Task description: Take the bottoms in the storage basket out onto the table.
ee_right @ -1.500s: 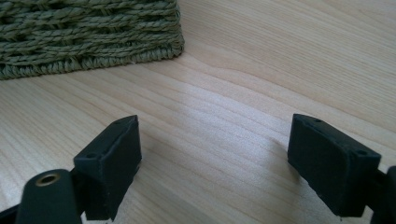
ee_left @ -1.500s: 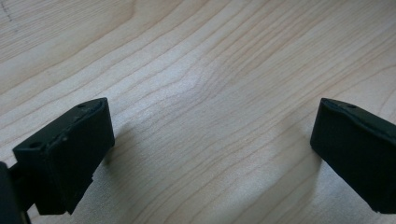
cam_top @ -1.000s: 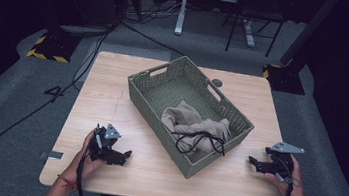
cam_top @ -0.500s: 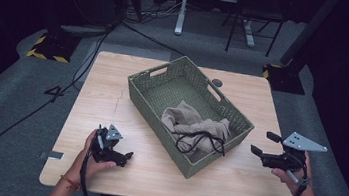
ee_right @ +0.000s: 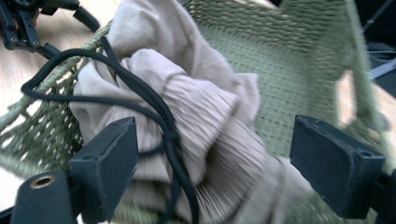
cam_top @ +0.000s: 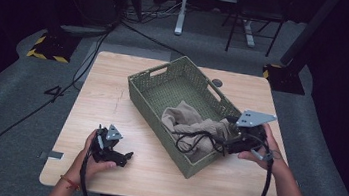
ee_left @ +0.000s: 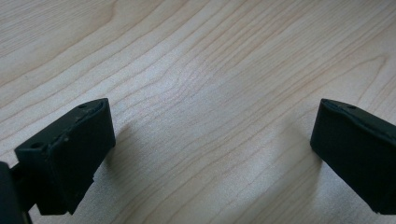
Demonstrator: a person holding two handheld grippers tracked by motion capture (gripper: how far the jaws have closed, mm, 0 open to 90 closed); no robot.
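**Right gripper closes in on the bundle in the basket**

The beige cloth [cam_top: 190,122] lies crumpled in the near end of the green woven basket [cam_top: 159,94], with a black cord [cam_top: 192,141] looped over it and spilling across the basket's near rim. That heap is what you are going for: your right gripper [cam_top: 221,145] hangs at the basket's near right wall, its jaws spread wide and nothing between them yet. In the right gripper view the cloth's ribbed folds [ee_right: 210,121] sit squarely ahead of the open jaws, and the cord [ee_right: 154,109] crosses in front of the left one, so a pinch from here would likely catch cloth and cord together.

Your left gripper [cam_top: 125,156] rests low over the table [cam_top: 107,95] near its front edge, well apart from the basket, its jaws also apart and empty; the left gripper view shows bare wood grain [ee_left: 210,93] between them. Parked there, it leaves the basket free for the other hand.

The basket sits slantwise on the table, its far half bare.

What is hard to read: the right gripper view is smeared by motion, the cord's ends are lost under the cloth, and you cannot tell whether the cloth is one piece or several, or whether anything lies beneath it.
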